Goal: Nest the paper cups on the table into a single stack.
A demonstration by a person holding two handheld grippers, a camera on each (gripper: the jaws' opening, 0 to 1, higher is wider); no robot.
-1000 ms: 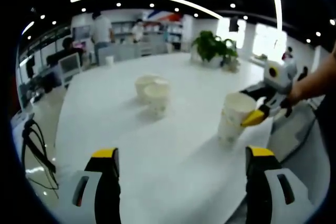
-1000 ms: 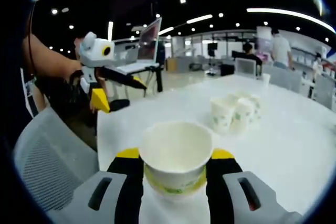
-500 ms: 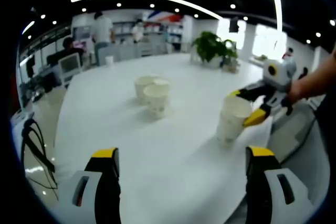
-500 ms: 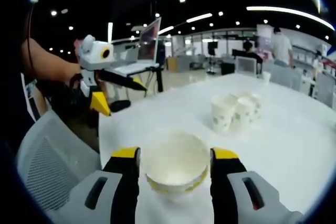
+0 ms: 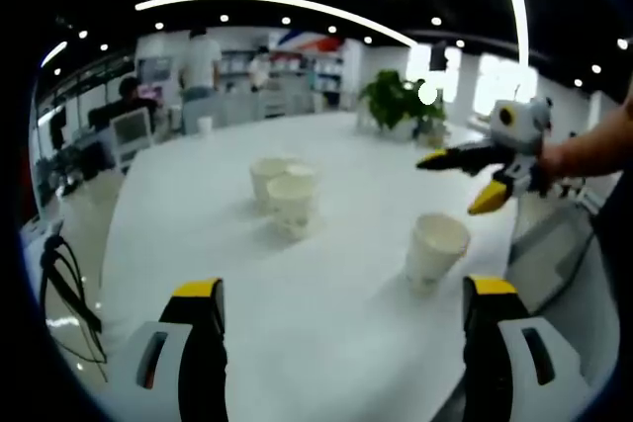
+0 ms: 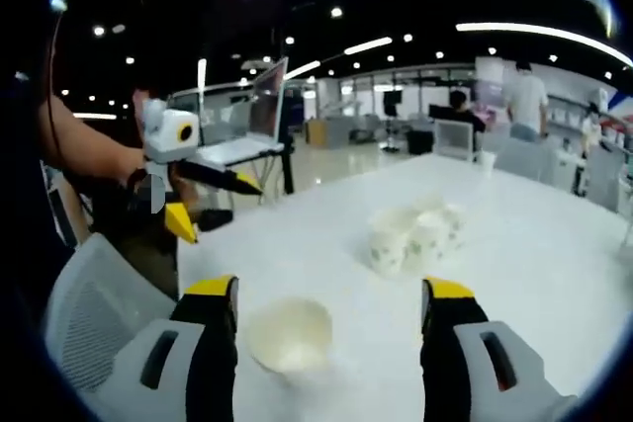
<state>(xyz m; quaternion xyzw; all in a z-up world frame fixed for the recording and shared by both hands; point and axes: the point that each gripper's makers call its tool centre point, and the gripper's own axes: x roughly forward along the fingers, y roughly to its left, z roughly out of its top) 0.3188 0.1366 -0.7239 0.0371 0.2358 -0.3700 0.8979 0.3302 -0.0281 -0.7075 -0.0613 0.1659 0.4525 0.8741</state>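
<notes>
A stack of white paper cups [image 5: 432, 248] stands near the table's right edge in the left gripper view. In the right gripper view the same cup stack [image 6: 288, 334] sits low between my right gripper's [image 6: 331, 315] open yellow-tipped jaws, free of them. Two or three more printed paper cups [image 5: 282, 189] cluster at mid-table; that cluster [image 6: 413, 237] lies farther out in the right gripper view. My left gripper [image 5: 344, 294] stands open over bare table with nothing in it. The right gripper [image 5: 475, 178] hovers open above and beyond the stack. The left gripper [image 6: 203, 196] shows at the left.
The white table [image 5: 326, 338] stretches back toward a potted plant [image 5: 401, 96]. A grey mesh chair [image 6: 84, 318] stands at the near table edge, with a laptop [image 6: 259, 116] on a stand behind it. People and office desks [image 6: 465, 130] fill the background.
My right gripper let go of the cup stack, opened and rose up and back from it. The stack now stands by itself on the table. My left gripper stayed open.
</notes>
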